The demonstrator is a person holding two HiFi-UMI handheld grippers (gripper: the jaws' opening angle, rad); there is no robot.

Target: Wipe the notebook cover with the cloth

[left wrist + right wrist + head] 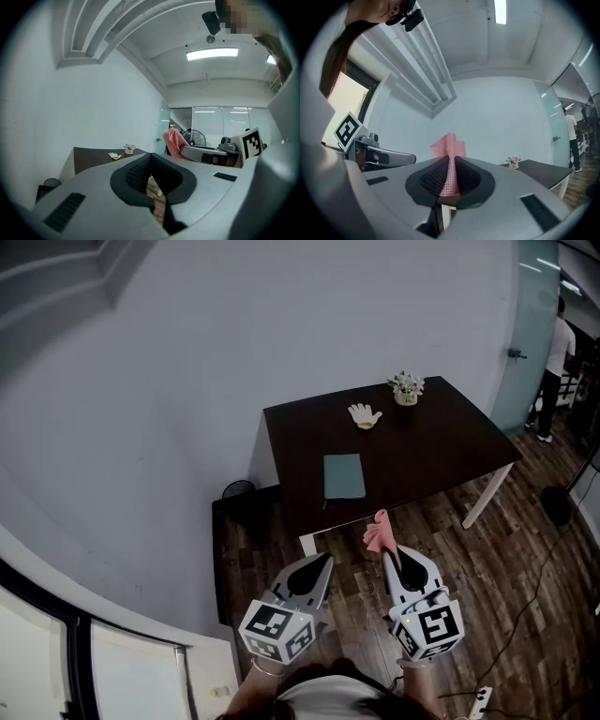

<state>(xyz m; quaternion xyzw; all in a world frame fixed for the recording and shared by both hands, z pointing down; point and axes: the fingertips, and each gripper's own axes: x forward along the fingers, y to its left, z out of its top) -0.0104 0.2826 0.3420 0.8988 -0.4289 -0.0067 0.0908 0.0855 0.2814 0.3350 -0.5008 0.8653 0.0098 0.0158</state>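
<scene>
Your right gripper [391, 557] pinches the pink cloth [378, 530] by a narrow fold, jaws tight on it. Your left gripper [322, 565] is empty, jaws together. The notebook [344, 475] lies flat near the desk's [431, 451] front edge, well ahead of both grippers. With nothing pinning it, the notebook may slide off that edge as you wipe, and so thin a grip could let the cloth slip free.
</scene>
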